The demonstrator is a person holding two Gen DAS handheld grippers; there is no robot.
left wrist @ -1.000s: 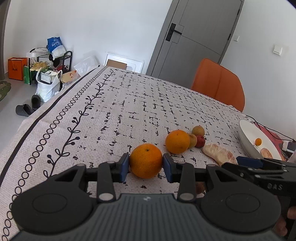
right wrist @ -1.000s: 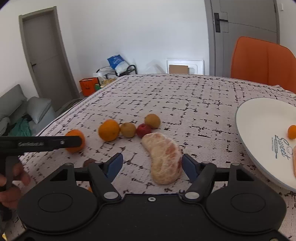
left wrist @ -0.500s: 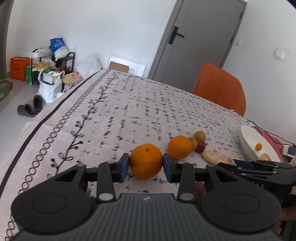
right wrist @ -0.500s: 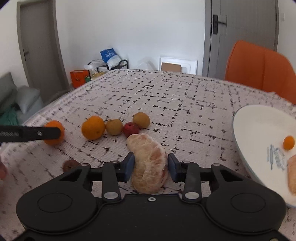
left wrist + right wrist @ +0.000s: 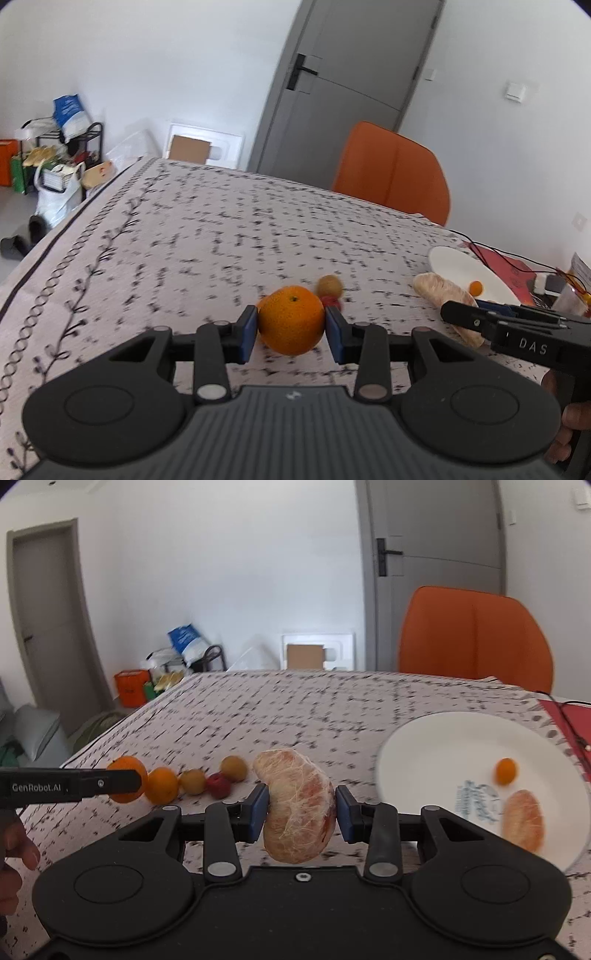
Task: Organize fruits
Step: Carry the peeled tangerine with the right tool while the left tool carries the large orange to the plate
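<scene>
My left gripper (image 5: 291, 334) is shut on an orange (image 5: 291, 319) and holds it above the patterned tablecloth. My right gripper (image 5: 300, 814) is shut on a peeled pomelo segment (image 5: 298, 805), lifted off the table. A white plate (image 5: 443, 753) at the right holds a small kumquat (image 5: 505, 771) and another pomelo segment (image 5: 523, 824). On the cloth lie a second orange (image 5: 161, 785), a yellow-brown fruit (image 5: 192, 781), a small red fruit (image 5: 218, 785) and another yellow-brown fruit (image 5: 233, 768). The left gripper with its orange (image 5: 127, 779) shows at the left of the right wrist view.
An orange chair (image 5: 474, 637) stands behind the table's far edge. A red mat with cables (image 5: 506, 260) lies beyond the plate (image 5: 458, 264). Bags and a rack (image 5: 62, 155) stand on the floor past the table's left side.
My right gripper closed on the pomelo segment and lifted it off the cloth. My left gripper lifted the orange and swung right toward the plate. Both views shifted.
</scene>
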